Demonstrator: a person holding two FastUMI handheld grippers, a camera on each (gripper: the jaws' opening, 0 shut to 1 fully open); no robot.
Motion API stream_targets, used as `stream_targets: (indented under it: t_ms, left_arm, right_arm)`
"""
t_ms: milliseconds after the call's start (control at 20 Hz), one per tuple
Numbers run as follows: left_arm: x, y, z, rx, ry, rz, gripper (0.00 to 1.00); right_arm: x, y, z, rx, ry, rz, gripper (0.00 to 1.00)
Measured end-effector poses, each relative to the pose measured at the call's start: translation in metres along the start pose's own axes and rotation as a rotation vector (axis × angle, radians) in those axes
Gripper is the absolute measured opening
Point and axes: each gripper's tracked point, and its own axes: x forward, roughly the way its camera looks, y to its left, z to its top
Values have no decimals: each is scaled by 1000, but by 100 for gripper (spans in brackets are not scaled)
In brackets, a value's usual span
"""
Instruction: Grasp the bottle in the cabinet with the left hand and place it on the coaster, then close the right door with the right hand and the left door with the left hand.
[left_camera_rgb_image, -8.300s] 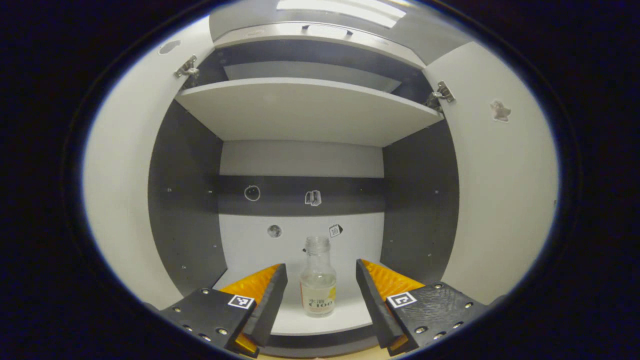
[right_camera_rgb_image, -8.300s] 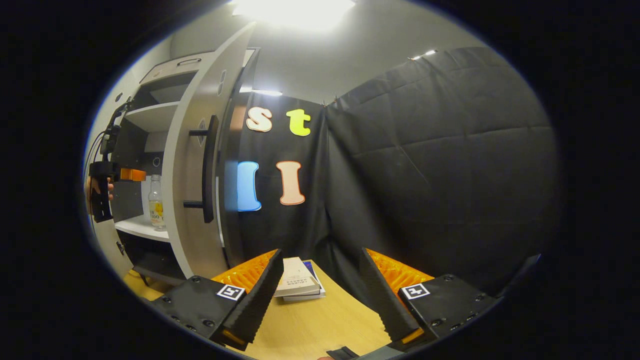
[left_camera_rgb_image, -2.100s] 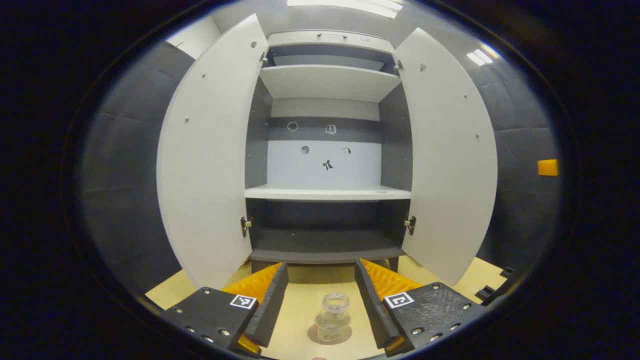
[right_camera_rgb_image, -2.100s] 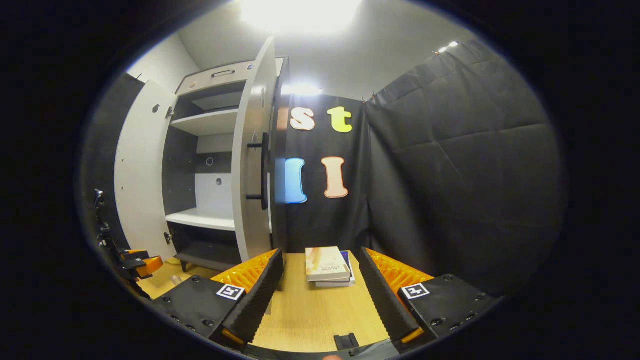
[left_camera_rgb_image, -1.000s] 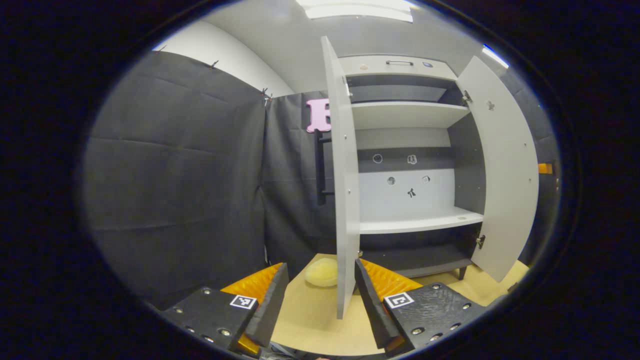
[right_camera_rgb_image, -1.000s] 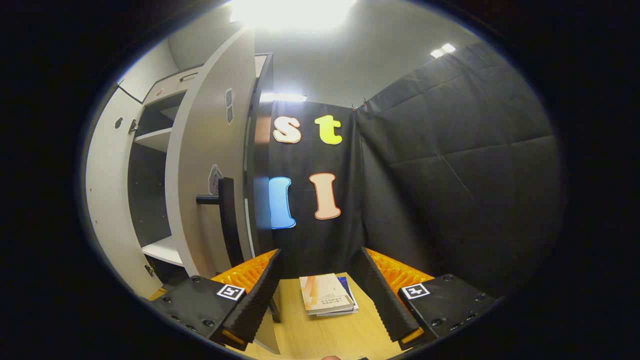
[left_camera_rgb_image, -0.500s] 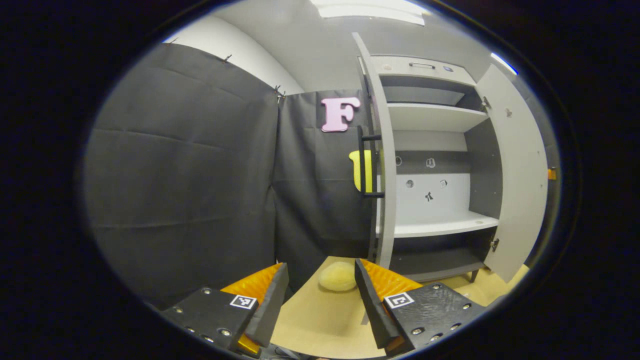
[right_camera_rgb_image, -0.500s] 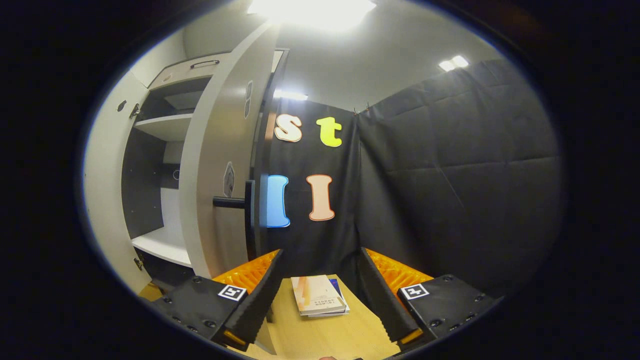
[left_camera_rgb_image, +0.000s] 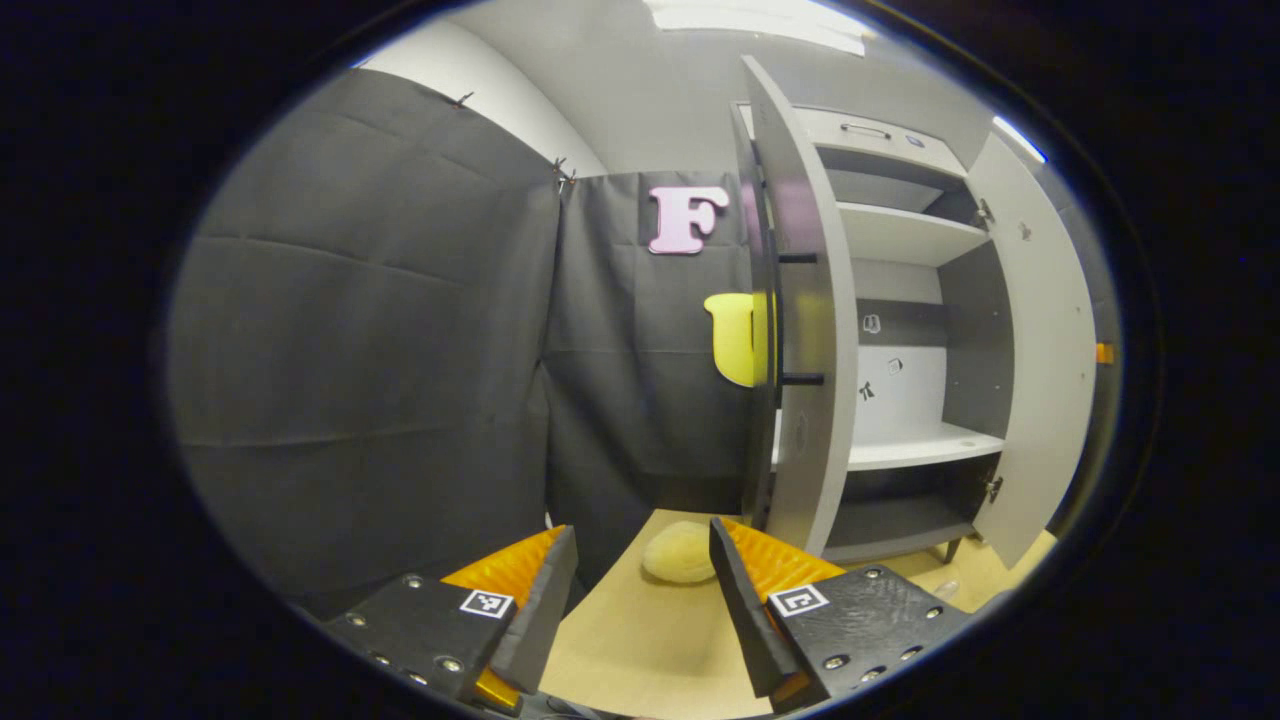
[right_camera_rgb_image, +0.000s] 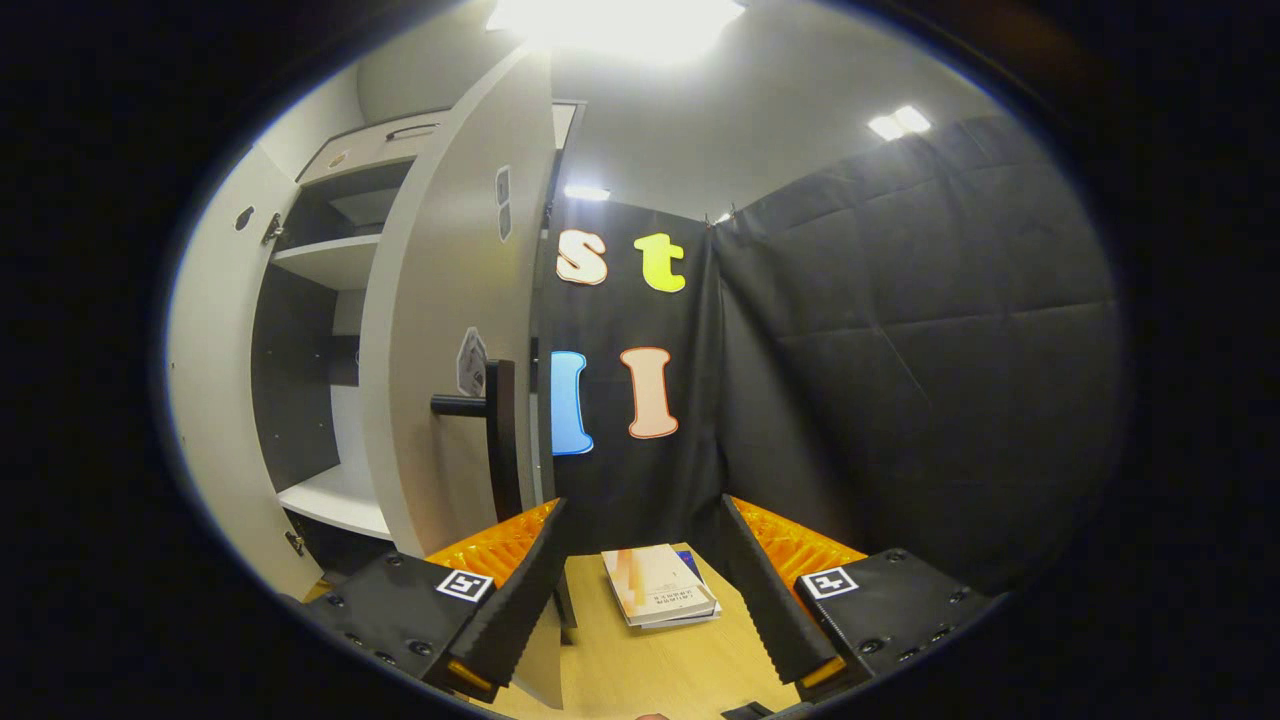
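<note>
A: So, where is the bottle? It stood on the white shelf (left_camera_rgb_image: 925, 445) inside the cabinet (left_camera_rgb_image: 900, 190) eight seconds back.

B: Not there any more; that shelf at right of centre in the left gripper view is bare. Two seconds ago the bottle sat on the coaster on the bench (left_camera_rgb_image: 640, 640), between the fingers of the left hand-held gripper (left_camera_rgb_image: 640, 600). I can't make it out for certain now; a small glassy shape low at the right edge of that view might be it.

A: And that gripper?

B: Spread wide with nothing between its fingers. It has swung away to the left, so the left door (left_camera_rgb_image: 810, 380) now stands edge-on at right of centre, its dark bar handle (left_camera_rgb_image: 775, 320) facing the black cloth. A pale yellow lump (left_camera_rgb_image: 680, 552) lies on the bench just above its fingertips.

A: The right one?

B: The right hand-held gripper (right_camera_rgb_image: 640, 590) is likewise spread and empty. In the right gripper view the right door (right_camera_rgb_image: 450, 330) fills the left half, and its handle (right_camera_rgb_image: 498, 435) is closer and larger than a second ago, just above the left finger. A stack of books (right_camera_rgb_image: 660, 598) lies on the bench between the fingers.

A: Meaning?

B: I'd judge the placing done and the door-closing begun. Both doors remain wide open, and the right one comes first.
</note>
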Motion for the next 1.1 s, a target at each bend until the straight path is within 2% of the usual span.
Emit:
stream_targets:
  t_ms: [350,400,550,600,650,700,750,800,850,900,950,1050,1100]
  left_arm:
    - [9,21,-3,-15,-2,0,78]
    - [9,24,-4,-17,0,2,77]
    - [8,35,-7,-29,8,10,78]
    - [6,39,-9,-29,9,15,78]
    - [5,42,-9,-29,9,18,77]
    - [4,44,-10,-29,9,22,78]
    - [3,47,-10,-30,9,25,78]
    - [1,50,-11,-32,10,29,77]
    - [0,52,-10,-35,10,32,78]
    - [-3,56,-11,-36,11,36,77]
    - [-4,59,-12,-35,12,43,78]
    - [-8,65,-11,-36,12,53,77]
    - [-10,69,-11,-37,11,56,77]
  right_arm:
    - [-8,50,1,0,-6,75,96]
    - [-8,56,2,0,-7,81,92]
    - [-8,71,-1,1,0,100,92]
    - [-8,76,0,1,0,106,96]
    - [-7,82,-1,2,2,114,92]
    - [-6,88,0,3,2,123,92]
    - [-5,94,0,7,1,132,96]
    - [-4,102,1,12,1,144,92]
    - [-3,111,0,14,-2,158,92]
    - [-3,118,0,15,-2,167,96]
    - [-1,126,-1,15,-4,175,92]
    - [3,140,-3,26,-1,197,92]
    - [4,147,-3,35,4,211,96]
